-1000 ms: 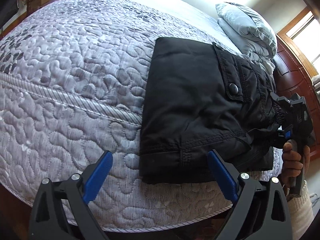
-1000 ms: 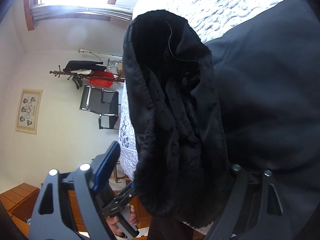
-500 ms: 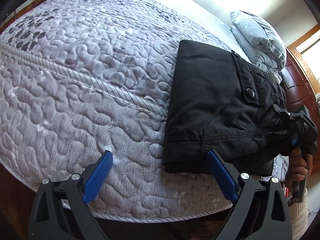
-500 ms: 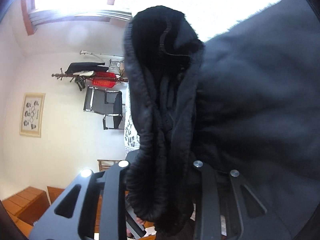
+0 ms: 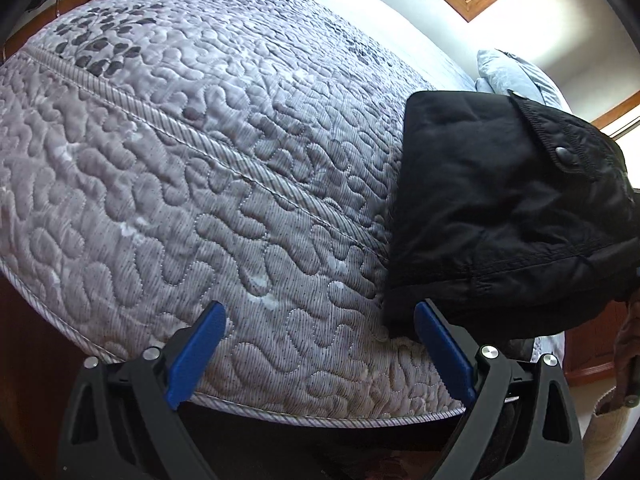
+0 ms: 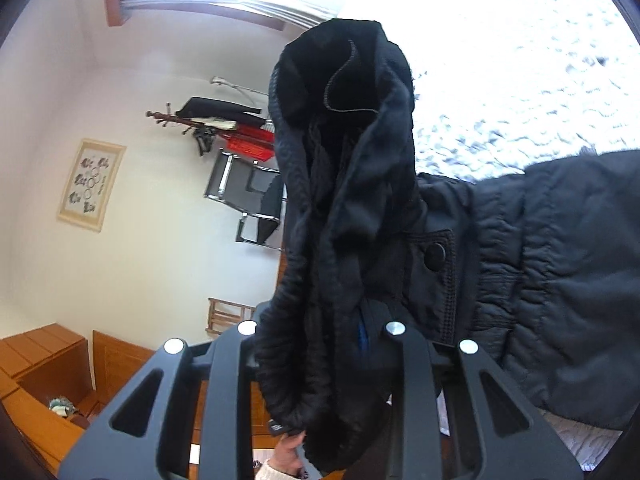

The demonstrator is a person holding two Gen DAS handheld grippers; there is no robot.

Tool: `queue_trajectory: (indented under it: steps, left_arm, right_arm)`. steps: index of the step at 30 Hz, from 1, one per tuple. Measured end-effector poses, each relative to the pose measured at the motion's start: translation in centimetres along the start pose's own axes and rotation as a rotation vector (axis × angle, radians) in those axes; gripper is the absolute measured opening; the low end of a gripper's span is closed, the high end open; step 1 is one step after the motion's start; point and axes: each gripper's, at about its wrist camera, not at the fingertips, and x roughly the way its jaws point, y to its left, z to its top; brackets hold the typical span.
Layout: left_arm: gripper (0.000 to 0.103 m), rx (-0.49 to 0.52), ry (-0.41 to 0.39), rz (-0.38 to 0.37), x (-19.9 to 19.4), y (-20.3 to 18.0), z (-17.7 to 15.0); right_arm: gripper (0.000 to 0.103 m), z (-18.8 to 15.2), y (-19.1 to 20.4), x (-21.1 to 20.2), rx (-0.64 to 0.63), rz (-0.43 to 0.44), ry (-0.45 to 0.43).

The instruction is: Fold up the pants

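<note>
Black padded pants [image 5: 500,208] lie folded on the right of the grey quilted bed [image 5: 200,168]; their right side rises off the quilt. My left gripper [image 5: 320,344] is open over the bed's near edge with nothing between its blue pads [image 5: 196,354], and the right pad sits just below the pants' near left corner. In the right wrist view my right gripper [image 6: 320,344] is shut on the bunched waistband of the pants [image 6: 344,200], which hangs lifted in front of the camera. A snap-button pocket flap [image 6: 436,254] shows beside it.
Pale pillows [image 5: 516,76] lie at the head of the bed behind the pants. Off the bed stand a black folding chair [image 6: 248,196], a coat rack with a red item [image 6: 224,124] and wooden furniture [image 6: 44,364]. A person's hand [image 6: 286,454] shows below the right gripper.
The right gripper closed on the waistband and rose, pulling the pants' right side up. The left gripper slid left along the bed edge, so the pants now sit further right in its view.
</note>
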Motion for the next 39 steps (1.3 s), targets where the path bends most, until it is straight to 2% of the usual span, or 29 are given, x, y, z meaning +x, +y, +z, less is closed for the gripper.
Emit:
queue_trajectory:
  steps: [3, 9, 18, 23, 28, 39]
  left_arm:
    - [0.096, -0.01, -0.008, -0.008, -0.5, 0.5, -0.1]
    - [0.096, 0.0, -0.006, -0.019, -0.4, -0.9, 0.3]
    - [0.096, 0.066, 0.022, -0.024, 0.5, -4.3, 0.5]
    - [0.096, 0.102, 0.039, -0.026, 1.1, -6.0, 0.5]
    - [0.096, 0.143, 0.052, -0.019, 1.3, -7.3, 0.5]
    - [0.096, 0.174, 0.072, -0.004, 1.7, -8.6, 0.5]
  right_arm:
    - [0.025, 0.5, 0.9, -2.1, -0.028, 0.01, -0.02]
    - [0.025, 0.1, 1.4, -5.7, -0.036, 0.011, -0.063]
    - [0.025, 0.3, -1.1, -11.9, 0.011, -0.025, -0.141]
    - [0.025, -0.3, -4.2, -15.0, 0.067, -0.042, -0.185]
    - [0.025, -1.0, -7.3, -16.2, 0.122, -0.055, -0.21]
    - [0.025, -2.2, -14.6, -16.0, 0.259, -0.09, -0.221]
